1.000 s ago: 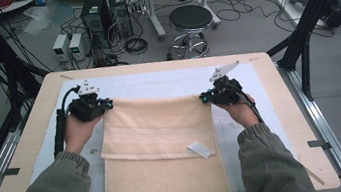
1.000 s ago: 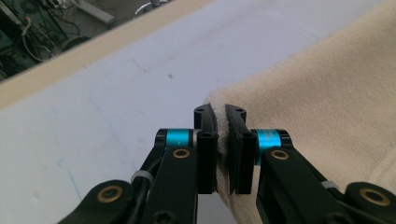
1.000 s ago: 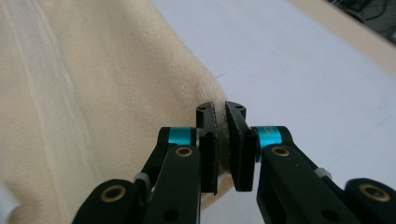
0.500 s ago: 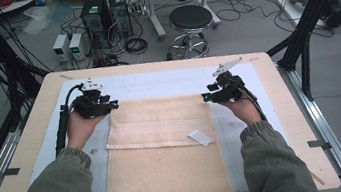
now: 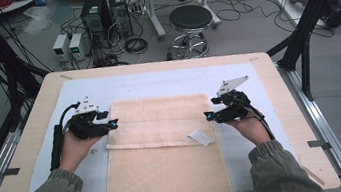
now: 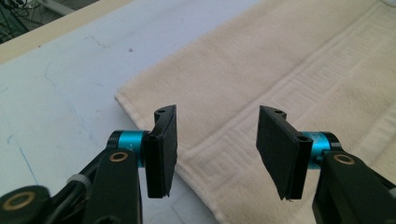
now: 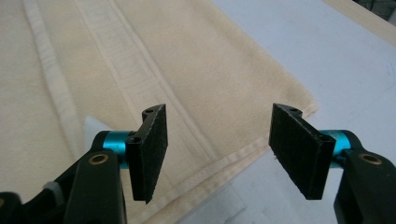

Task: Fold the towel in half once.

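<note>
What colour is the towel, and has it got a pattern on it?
The towel is cream, with a woven maze-like border band. The left gripper view shows it best.

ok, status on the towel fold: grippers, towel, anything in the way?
Left gripper open, right gripper open, at the fold's corners. Towel folded over, near end off the table edge. White tag on top; nothing blocking.

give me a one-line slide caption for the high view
Person holds the open left gripper and right gripper at the side edges of a folded beige towel on the table.
</note>
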